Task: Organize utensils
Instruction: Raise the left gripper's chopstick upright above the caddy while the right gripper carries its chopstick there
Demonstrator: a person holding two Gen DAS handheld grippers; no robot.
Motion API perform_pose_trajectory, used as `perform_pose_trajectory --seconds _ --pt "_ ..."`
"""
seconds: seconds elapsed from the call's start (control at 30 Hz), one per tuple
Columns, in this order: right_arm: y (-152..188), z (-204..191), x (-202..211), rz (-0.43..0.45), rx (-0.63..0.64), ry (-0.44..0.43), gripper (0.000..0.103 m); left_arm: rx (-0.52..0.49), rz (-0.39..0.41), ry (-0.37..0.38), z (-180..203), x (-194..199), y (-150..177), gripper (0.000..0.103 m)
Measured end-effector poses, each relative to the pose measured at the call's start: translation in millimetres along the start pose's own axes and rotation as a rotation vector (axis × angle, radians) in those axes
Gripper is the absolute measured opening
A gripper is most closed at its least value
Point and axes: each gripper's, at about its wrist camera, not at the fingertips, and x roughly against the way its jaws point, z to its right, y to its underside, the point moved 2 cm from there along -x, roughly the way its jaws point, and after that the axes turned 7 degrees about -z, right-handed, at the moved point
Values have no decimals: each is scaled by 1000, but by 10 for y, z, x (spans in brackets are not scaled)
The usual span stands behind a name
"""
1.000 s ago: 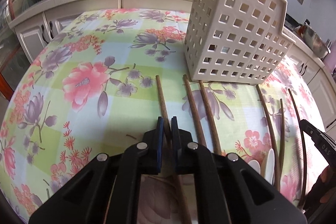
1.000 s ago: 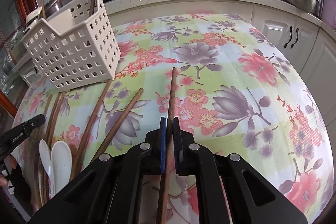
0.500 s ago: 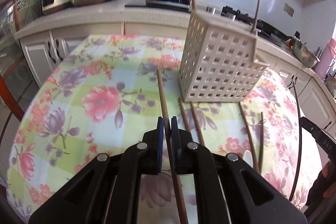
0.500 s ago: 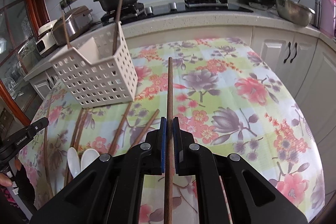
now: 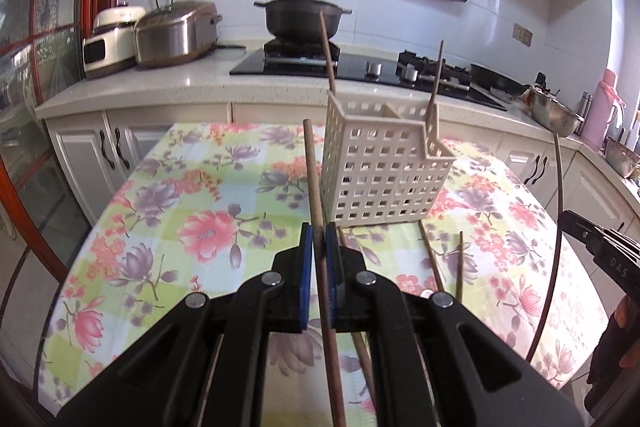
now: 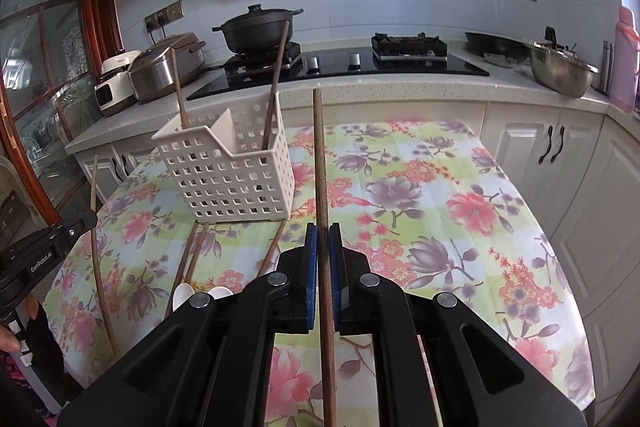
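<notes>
My left gripper point(image 5: 319, 233) is shut on a brown wooden chopstick point(image 5: 312, 171), held above the table and pointing at the white perforated basket point(image 5: 380, 179). My right gripper point(image 6: 323, 233) is shut on another wooden chopstick point(image 6: 319, 155), also lifted, to the right of the basket point(image 6: 232, 179). Two chopsticks point(image 6: 274, 87) stand inside the basket. Several more chopsticks point(image 6: 192, 255) and white spoons point(image 6: 182, 295) lie on the tablecloth in front of the basket.
The table has a floral cloth point(image 6: 440, 195). Behind it runs a kitchen counter point(image 6: 400, 87) with a stove, a black pot point(image 6: 256, 31), rice cookers point(image 5: 176, 35) and a steel bowl point(image 6: 560, 73). White cabinets point(image 6: 540, 147) stand at the right.
Both grippers have lifted their chopsticks off the tablecloth and risen well above the table. The chopsticks now point up and forward toward the basket.
</notes>
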Motion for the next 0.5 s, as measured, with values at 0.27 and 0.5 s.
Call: perform_pose_trajectory --seconds 0.27,0.5 --pt "26 -38 155 26 14 -2 7 -24 43 3 90 206 -20 6" --pt "-17 -82 267 57 24 -11 6 -25 76 5 101 336 -83 6"
